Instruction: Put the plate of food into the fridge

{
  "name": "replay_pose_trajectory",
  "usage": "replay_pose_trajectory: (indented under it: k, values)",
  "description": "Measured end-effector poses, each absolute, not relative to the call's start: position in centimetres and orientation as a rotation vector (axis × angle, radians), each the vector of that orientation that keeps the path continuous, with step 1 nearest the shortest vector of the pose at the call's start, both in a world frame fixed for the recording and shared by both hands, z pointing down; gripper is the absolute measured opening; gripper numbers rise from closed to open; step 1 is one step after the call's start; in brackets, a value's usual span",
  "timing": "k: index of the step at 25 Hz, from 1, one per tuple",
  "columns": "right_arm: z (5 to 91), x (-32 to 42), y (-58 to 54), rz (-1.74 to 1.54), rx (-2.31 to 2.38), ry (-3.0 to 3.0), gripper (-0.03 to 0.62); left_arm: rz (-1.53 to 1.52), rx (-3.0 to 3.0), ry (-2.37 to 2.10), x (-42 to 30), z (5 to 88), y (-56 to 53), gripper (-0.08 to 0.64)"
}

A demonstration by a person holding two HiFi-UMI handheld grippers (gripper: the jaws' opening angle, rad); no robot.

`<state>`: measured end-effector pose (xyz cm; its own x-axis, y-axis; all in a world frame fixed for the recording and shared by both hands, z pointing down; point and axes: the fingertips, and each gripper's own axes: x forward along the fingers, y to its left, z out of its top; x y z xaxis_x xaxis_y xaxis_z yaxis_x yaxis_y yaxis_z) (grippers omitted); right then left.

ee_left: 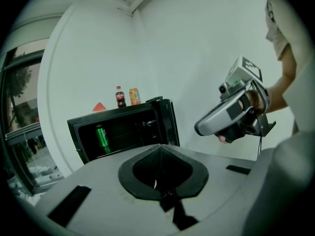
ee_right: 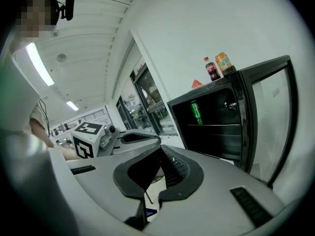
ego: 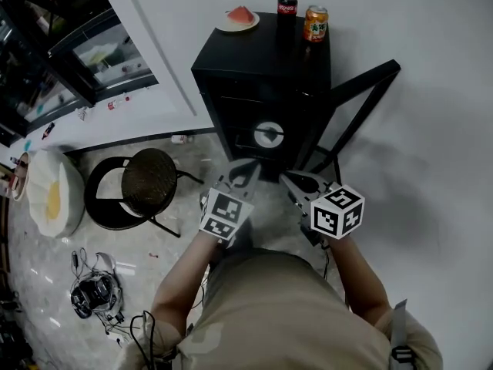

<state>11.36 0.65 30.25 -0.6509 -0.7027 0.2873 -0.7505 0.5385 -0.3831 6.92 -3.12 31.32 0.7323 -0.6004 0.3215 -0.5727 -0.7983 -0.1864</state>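
the left gripper (ee_left: 160, 168) is closed, its 2 black pads pressed flat together with nothing between them. the right gripper (ee_right: 160, 166) is likewise closed and empty, pads meeting along a thin seam. both are held at about waist level in front of the person, side by side and a little apart, each with its marker cube toward the body and its jaws aimed at the fridge (ego: 262, 60).

the fridge is a small black unit against the white wall. its door (ee_right: 268, 117) stands swung open on the person's right, and the dark inside shows shelves with 1 green can (ee_left: 102, 135) upright near the top left.

the plate (ego: 223, 27) sits on top of the fridge at the back left corner, well apart from both grippers, with a red wedge of watermelon (ego: 241, 14) on it. to its right, also on the top, stand a cola bottle (ego: 287, 1) and, just beside that, an orange can (ego: 315, 23).

on the floor to the left of the fridge is a round dark stool (ego: 149, 179), further left a white cushion (ego: 54, 193) with a yellow patch, and nearer the person a tangle of cables (ego: 96, 293).
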Motion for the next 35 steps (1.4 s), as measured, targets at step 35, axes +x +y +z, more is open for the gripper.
replay_pose_trajectory:
  k: [35]
  values:
    - [28.8,6.9,8.1,0.673,1.195,-2.697,0.021,-0.431,-2.894,1.175,-1.0,28.2,4.3,0.009]
